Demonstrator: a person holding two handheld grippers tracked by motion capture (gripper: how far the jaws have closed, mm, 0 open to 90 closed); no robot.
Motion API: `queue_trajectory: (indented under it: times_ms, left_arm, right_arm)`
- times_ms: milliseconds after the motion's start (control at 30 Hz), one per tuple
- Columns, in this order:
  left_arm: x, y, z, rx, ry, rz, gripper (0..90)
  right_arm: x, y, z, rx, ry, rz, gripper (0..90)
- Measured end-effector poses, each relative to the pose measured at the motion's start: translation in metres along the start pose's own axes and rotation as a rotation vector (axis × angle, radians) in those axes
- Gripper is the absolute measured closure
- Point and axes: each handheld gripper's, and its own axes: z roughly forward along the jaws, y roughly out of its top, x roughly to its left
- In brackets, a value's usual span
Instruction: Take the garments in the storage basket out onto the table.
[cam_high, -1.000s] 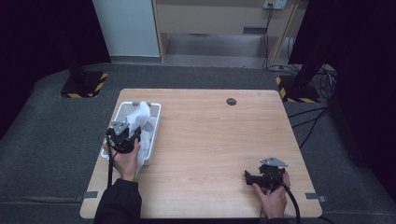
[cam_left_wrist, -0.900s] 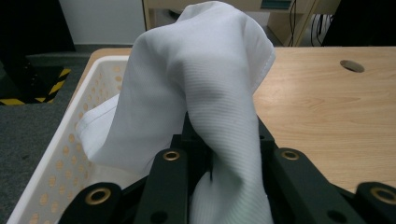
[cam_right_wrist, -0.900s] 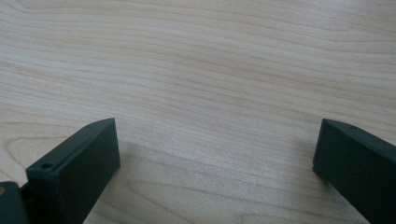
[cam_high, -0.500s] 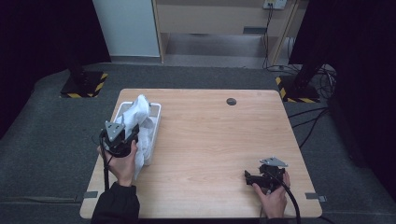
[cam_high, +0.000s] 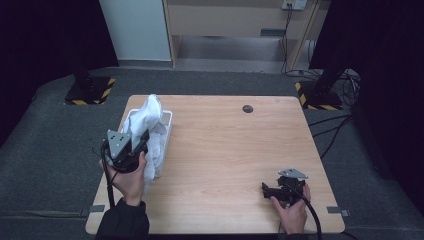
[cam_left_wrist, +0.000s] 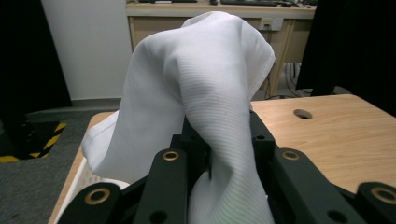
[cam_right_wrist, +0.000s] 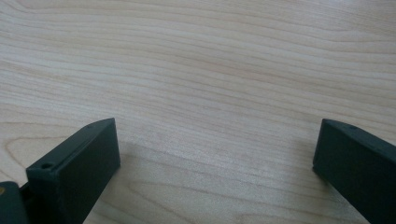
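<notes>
High view: table (cam_high: 235, 150), wooden. You risk dragging the white basket (cam_high: 167, 117) at its left edge off it, should the cloth snag.

White cloth (cam_high: 152, 120): raised over the basket, pinched between the jaws of your left gripper (cam_high: 134, 145). It could slip free, as only a fold is caught.

Right gripper (cam_high: 272, 190): jaws spread wide, empty, resting near the table's right front corner.

Hidden: the basket's contents, behind the cloth; the cloth's lower end.
</notes>
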Motion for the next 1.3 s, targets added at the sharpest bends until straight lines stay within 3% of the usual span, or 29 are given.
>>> queue_trajectory:
  times_ms: [367,1033,1300]
  left_arm:
    - [-0.024,0.006,-0.007,-0.033,-0.063,0.012,73.2]
    - [-0.07,0.008,0.013,-0.027,-0.18,0.025,73.2]
    - [-0.082,0.007,0.02,-0.023,-0.2,0.034,73.2]
  right_arm:
    - [0.0,0.0,0.0,0.001,0.0,0.001,0.6]
    - [0.0,0.0,0.0,0.001,0.0,0.001,0.7]
    - [0.0,0.0,0.0,0.001,0.0,0.0,0.6]
